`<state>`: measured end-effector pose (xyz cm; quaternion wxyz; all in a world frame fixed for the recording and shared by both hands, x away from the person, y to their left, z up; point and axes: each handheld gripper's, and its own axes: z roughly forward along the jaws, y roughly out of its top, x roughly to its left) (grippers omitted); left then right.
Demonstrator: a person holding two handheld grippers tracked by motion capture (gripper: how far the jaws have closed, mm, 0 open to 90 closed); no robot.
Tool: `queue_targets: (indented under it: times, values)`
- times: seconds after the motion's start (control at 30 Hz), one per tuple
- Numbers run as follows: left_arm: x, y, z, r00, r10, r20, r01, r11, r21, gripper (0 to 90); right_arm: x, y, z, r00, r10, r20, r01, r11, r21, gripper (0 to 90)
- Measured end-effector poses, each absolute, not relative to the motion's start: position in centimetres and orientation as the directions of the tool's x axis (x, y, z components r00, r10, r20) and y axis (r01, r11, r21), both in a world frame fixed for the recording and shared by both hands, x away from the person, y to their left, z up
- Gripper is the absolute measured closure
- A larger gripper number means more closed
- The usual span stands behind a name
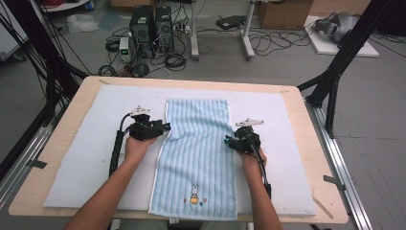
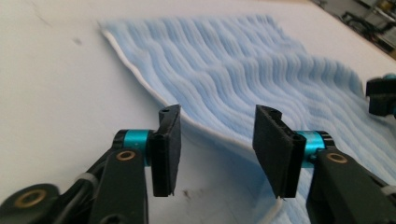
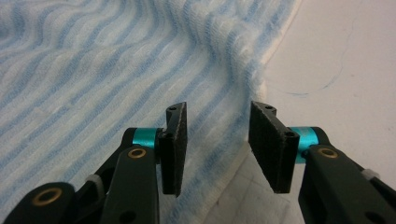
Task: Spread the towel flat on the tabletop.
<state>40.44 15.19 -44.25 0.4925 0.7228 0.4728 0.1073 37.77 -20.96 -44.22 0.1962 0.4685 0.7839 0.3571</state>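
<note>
High view: a light blue striped towel (image 1: 196, 153) lies flat and lengthwise on a white pad (image 1: 81, 158) that covers a wooden table (image 1: 316, 163). The near end of the towel reaches the front edge of the pad and carries a small embroidered rabbit figure (image 1: 194, 194); no lettering or brand mark can be read on it. The left gripper (image 1: 165, 127) sits at the towel's left edge, about mid-length, held by the person's left hand (image 1: 136, 146). The right gripper (image 1: 228, 141) sits at the towel's right edge, held by the right hand (image 1: 252, 160). Beyond the table, the floor carries two black computer towers (image 1: 152, 26), loose cables and cardboard boxes (image 1: 282, 12).

Left gripper view adds detail that the high view lacks: the jaws stand apart, released, with the towel's white-bordered edge (image 2: 154, 91) lying just beyond the gap and nothing gripped. The towel surface is rippled rather than flat. The other gripper shows at the far right edge.

Right gripper view: the jaws are likewise released and empty. The towel edge (image 3: 254, 70) runs toward the gap between them and is slightly raised in a fold. A faint blue pen line (image 3: 322, 86) marks the white pad beside it.
</note>
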Motion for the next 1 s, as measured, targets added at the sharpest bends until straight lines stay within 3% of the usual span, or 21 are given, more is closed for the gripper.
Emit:
queue_targets:
  times: [0.1, 0.13, 0.23, 0.4, 0.53, 0.6, 0.67, 0.7, 0.77, 0.83, 1.0]
  values:
    - [40.6, 14.2, -45.1, 0.540, 0.790, -0.288, 0.590, -0.112, 0.799, 50.3, 37.5, -20.9, -44.3, -0.489, 0.871, 0.035, 0.593, 0.303, 0.746, 56.1]
    - [40.7, 14.0, -45.3, 0.540, 0.802, -0.256, 0.591, -0.144, 0.794, 55.8, 37.3, -20.9, -44.4, -0.493, 0.869, 0.034, 0.595, 0.308, 0.743, 56.0]
    - [40.9, 13.8, -45.2, 0.511, 0.834, -0.209, 0.595, -0.167, 0.786, 87.4, 37.1, -21.0, -44.6, -0.494, 0.869, 0.043, 0.599, 0.304, 0.740, 54.9]
    - [42.2, 15.8, -45.1, 0.424, 0.888, -0.178, 0.595, -0.125, 0.794, 88.2, 37.0, -20.4, -44.5, -0.513, 0.857, 0.049, 0.591, 0.311, 0.744, 55.3]
    - [42.6, 16.5, -45.2, 0.412, 0.890, -0.194, 0.595, -0.102, 0.797, 86.9, 36.9, -19.4, -44.7, -0.522, 0.852, 0.042, 0.589, 0.325, 0.740, 57.1]
    - [42.5, 16.5, -45.1, 0.422, 0.887, -0.188, 0.586, -0.109, 0.803, 77.3, 36.9, -19.3, -44.7, -0.521, 0.852, 0.037, 0.586, 0.326, 0.742, 66.6]
    - [42.4, 16.6, -45.1, 0.432, 0.883, -0.185, 0.581, -0.116, 0.806, 71.6, 37.1, -19.4, -44.7, -0.532, 0.847, 0.019, 0.571, 0.341, 0.747, 84.3]
    - [42.4, 16.6, -45.1, 0.434, 0.881, -0.187, 0.578, -0.113, 0.808, 71.4, 37.1, -19.2, -44.7, -0.527, 0.850, -0.013, 0.560, 0.358, 0.747, 84.9]
    - [42.3, 16.7, -45.1, 0.440, 0.880, -0.181, 0.568, -0.117, 0.815, 70.6, 37.3, -18.9, -44.8, -0.491, 0.870, -0.050, 0.552, 0.355, 0.755, 84.8]
    - [42.1, 16.8, -45.0, 0.442, 0.877, -0.186, 0.568, -0.113, 0.815, 66.4, 37.5, -18.9, -44.9, -0.451, 0.892, -0.025, 0.565, 0.307, 0.766, 76.7]
    - [40.8, 17.4, -44.8, 0.475, 0.852, -0.220, 0.571, -0.108, 0.814, 51.8, 37.1, -19.4, -44.6, -0.462, 0.887, -0.010, 0.572, 0.306, 0.761, 62.8]
